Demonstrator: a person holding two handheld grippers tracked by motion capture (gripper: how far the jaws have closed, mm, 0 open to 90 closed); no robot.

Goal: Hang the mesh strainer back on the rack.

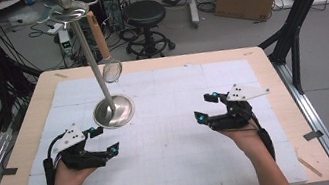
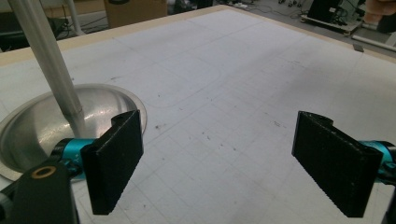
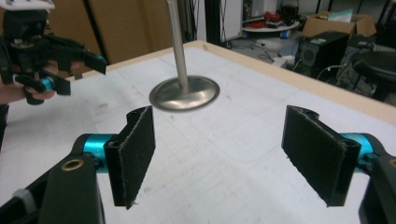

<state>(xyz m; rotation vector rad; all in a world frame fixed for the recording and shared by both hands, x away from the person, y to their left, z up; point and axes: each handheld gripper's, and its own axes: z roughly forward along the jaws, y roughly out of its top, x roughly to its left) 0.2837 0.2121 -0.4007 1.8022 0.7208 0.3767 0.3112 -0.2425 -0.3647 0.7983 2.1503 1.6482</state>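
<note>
Stand of metal sits on the white mat, at the far left part, and a strainer hangs from it by a wooden handle. I see my left gripper just beside its round base, jaws wide with nothing between them. My right gripper is well apart to the right, also wide and empty.

Stand on table, left of centre.
</note>
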